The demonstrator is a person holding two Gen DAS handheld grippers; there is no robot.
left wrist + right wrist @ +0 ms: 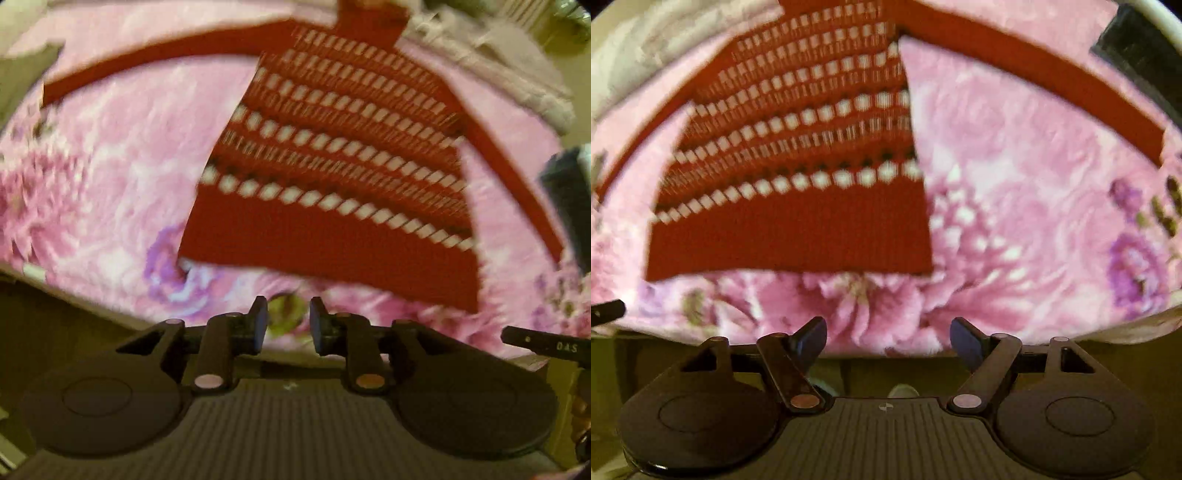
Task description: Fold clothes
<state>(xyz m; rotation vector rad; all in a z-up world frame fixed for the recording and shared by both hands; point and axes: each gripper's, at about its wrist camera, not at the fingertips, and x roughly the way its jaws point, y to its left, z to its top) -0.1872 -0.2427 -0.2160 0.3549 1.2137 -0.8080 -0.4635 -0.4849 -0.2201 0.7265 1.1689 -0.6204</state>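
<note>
A pink floral bedspread (pixel 110 177) fills both views. On it lies the red sweater (pixel 332 177), flat, patterned bands across its body, both sleeves spread out to the sides and away from the hem. Short of the sweater's hem hang the right gripper (pixel 888 339), jaws wide apart, and the left gripper (pixel 288 325), jaws narrowly apart; neither holds anything. Risk, I judge: a pinch from here could catch bedspread along with the knit, dragging the sweater askew.

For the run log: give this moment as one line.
stage: sweater flat on floral blanket | left gripper: open, empty | right gripper: open, empty
</note>
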